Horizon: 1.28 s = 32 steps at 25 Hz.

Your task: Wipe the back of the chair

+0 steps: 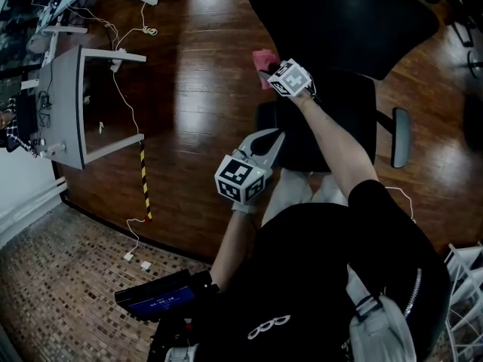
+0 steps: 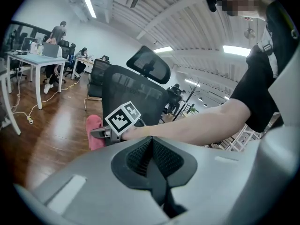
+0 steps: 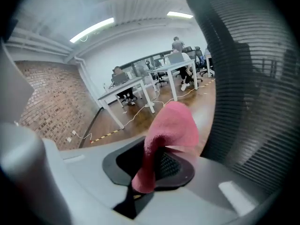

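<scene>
Pink cloth was pinched in the right gripper, right beside the side edge of the chair back; contact unclear. Left gripper was closed on nothing, idle. Wiping looked barely begun. Next move needs the cloth pressed on the mesh, then swept across.

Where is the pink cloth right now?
The pink cloth is clamped in the jaws of the right gripper, upper centre of the head view, just beside the left edge of the black mesh chair back.
</scene>
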### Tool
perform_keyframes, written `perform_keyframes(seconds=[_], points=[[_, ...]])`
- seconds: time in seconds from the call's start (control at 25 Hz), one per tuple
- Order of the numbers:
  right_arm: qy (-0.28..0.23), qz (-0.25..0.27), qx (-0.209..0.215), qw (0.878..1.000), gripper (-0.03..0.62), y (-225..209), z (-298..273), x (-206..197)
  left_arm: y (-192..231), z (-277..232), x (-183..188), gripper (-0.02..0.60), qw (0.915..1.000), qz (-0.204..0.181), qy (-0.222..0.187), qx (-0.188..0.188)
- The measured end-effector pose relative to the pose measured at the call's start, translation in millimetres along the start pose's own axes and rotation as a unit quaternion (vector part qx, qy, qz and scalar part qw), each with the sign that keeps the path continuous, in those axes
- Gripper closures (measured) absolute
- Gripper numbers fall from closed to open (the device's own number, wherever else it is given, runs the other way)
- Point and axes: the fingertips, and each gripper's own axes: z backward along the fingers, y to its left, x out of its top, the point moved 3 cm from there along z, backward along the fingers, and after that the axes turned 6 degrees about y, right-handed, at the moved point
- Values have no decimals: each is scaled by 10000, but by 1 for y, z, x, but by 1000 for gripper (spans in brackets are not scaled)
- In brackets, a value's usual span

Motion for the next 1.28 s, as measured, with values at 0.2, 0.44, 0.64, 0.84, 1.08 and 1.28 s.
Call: perform_keyframes(seconds=[0.2, 0.44, 0.64, 0.84, 1.08, 1.28], points=[[-26, -827, -818, 9932, 549, -71, 30, -31, -9, -11, -2, 592, 9999, -44, 163, -21], [-90, -1233, -1153, 9856, 548, -124, 76, -70, -32, -39, -2, 592, 9989, -125, 410, -163], [-165, -1392, -1206, 9828, 548, -147, 106, -99, -57, -67, 3, 592, 9977, -262, 554, -287], [-126, -1722, -1444, 9743, 546, -174, 145, -139, -83, -92, 3, 592, 9965, -307, 689, -354], [-80, -2000, -1683, 9652, 546, -217, 193, -191, -113, -127, -2, 592, 9952, -336, 798, -467], [-138, -2342, -1888, 9536, 546, -241, 230, -227, -140, -151, -4, 592, 9932, -398, 901, -616]])
